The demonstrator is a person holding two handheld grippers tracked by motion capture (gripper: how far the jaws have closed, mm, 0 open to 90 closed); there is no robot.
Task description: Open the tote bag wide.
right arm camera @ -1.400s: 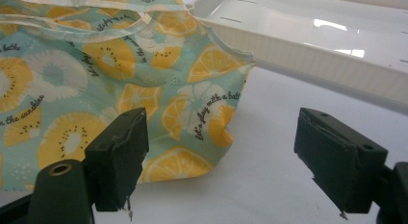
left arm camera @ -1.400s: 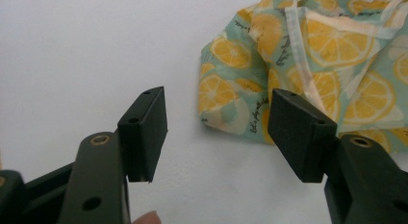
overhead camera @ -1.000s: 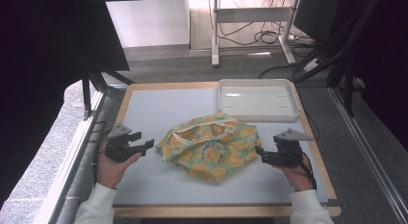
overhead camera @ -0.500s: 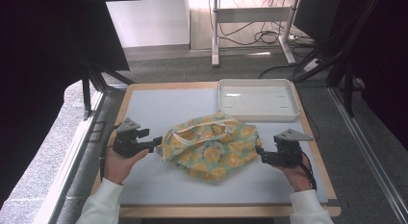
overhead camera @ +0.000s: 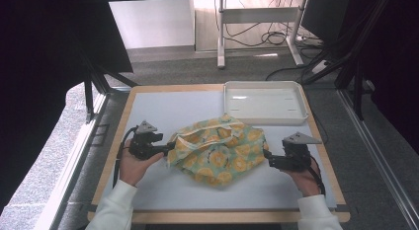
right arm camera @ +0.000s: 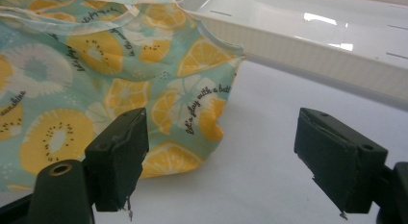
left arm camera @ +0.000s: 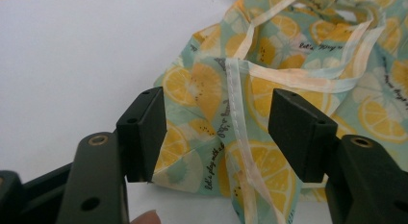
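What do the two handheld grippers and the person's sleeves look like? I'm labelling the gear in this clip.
Both the left gripper and the right gripper are black, each with two blocky rectangular jaws with small screw holes, a grey three-cornered plate on top and a trailing black cable. The person wears white long sleeves.

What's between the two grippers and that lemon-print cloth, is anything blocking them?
Nothing visible. The left gripper has open jaws straddling the lemon-print cloth at its edge, and the right gripper is open beside its other edge, over bare table.
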